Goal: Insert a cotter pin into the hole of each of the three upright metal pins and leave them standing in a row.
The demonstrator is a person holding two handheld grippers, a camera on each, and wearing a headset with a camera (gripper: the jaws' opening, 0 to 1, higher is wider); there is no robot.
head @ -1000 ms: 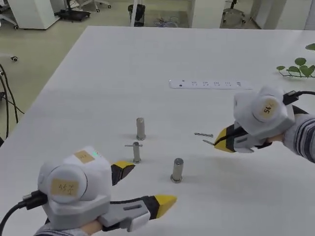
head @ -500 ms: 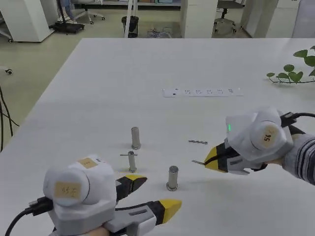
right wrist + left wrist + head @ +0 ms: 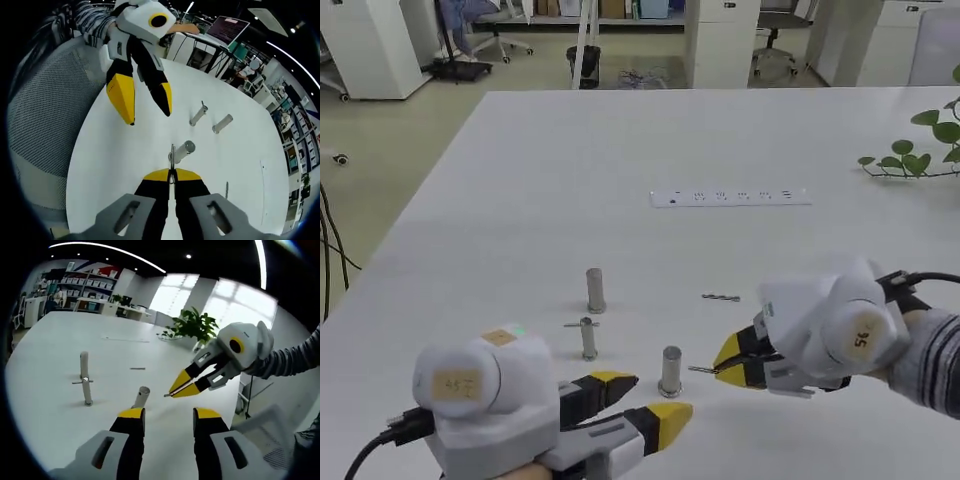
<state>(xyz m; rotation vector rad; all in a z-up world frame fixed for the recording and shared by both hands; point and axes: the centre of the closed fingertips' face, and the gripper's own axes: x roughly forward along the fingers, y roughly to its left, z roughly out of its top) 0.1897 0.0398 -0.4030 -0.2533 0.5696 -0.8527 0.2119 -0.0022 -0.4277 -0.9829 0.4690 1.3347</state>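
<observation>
Three upright metal pins stand on the white table: a far pin (image 3: 595,290), a middle pin (image 3: 588,338) with a cotter pin through its top, and a near pin (image 3: 670,371). My right gripper (image 3: 718,365) is shut on a cotter pin (image 3: 702,370) whose tip points at the near pin (image 3: 184,150) from just to its right. In the right gripper view that cotter pin (image 3: 172,161) sticks out past the jaws. A spare cotter pin (image 3: 720,297) lies on the table. My left gripper (image 3: 638,397) is open, low and near the front, left of the near pin (image 3: 141,396).
A white power strip (image 3: 730,197) lies across the middle of the table. A green plant (image 3: 910,155) sits at the far right edge. Office chairs and cabinets stand on the floor beyond the table.
My right gripper has carried a cotter pin from beside the spare one leftward and nearer, up to the near pin. The left gripper has shifted slightly right.
</observation>
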